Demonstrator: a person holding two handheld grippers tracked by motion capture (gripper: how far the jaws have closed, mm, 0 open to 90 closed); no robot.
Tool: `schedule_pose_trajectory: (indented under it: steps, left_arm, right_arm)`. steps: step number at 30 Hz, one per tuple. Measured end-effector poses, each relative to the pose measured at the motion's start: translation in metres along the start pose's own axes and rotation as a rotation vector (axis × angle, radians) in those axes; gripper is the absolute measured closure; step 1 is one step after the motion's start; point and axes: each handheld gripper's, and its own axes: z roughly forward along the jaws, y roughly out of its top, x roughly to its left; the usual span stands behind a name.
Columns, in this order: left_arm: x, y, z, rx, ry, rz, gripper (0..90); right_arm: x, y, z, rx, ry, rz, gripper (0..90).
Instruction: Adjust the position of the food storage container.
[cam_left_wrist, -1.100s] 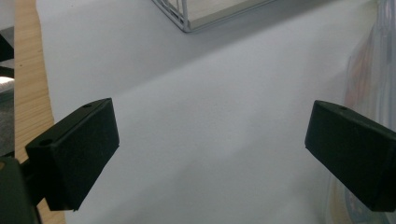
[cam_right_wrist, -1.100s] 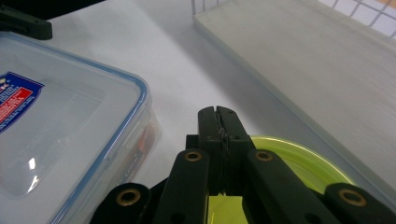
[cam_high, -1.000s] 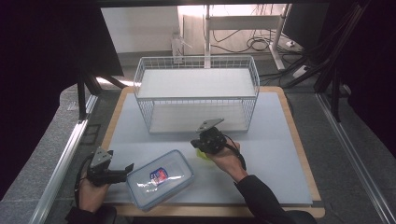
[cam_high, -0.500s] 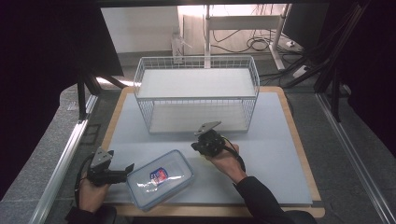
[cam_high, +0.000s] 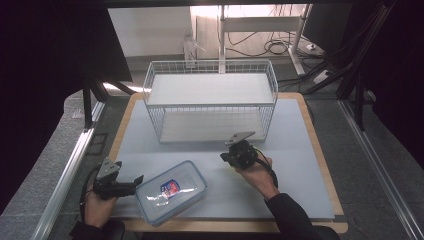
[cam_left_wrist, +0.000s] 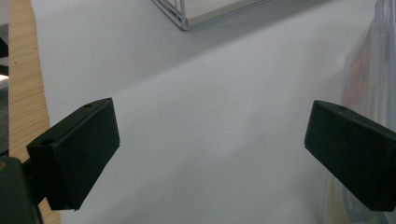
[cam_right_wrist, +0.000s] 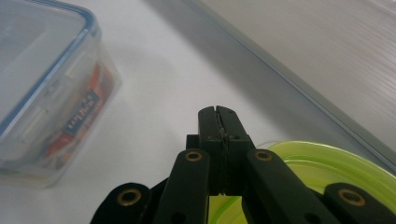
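Landmark: the clear rectangular plastic food container with blue-rimmed lid (cam_high: 170, 192), which sat on the pale grey mat (cam_high: 300, 190) near the person's edge of the wooden table (cam_high: 320, 150).

Left gripper (cam_high: 131, 185) was at the container's left end. Its jaws were spread wide and held nothing; in the left gripper view the far jaw overlapped the container's clear wall (cam_left_wrist: 369, 79), though I couldn't tell whether it touched. Left hand (cam_high: 97, 207) was behind it, at the mat's edge.

Right gripper (cam_high: 226, 157) was right of the container and a little beyond it, well apart from it. Its jaws were pressed together (the right gripper view showed the two pads (cam_right_wrist: 219, 140) meeting with no gap I could make out). A translucent lime-green round rim, possibly a lid or a shallow dish (cam_right_wrist: 327, 168), lay just under and beside those jaws; from that angle I couldn't tell whether they pinched it.

The white wire-mesh two-tier rack (cam_high: 210, 100) stood beyond the container, at the far side of the mat.
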Motion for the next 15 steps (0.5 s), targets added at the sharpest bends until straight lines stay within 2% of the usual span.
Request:
schedule_pose_trajectory:
  steps: [8, 15]
  left_arm:
    - [0.0, 0.0, 0.0, 0.0, -0.002, -0.003, 3.3]
    - [0.001, 0.0, 0.0, -0.001, -0.005, -0.012, 3.3]
  right_arm:
    - [-0.013, -0.015, -0.017, 0.005, -0.032, 0.033, 90.0]
    - [-0.032, -0.037, -0.04, 0.003, -0.087, 0.089, 89.9]
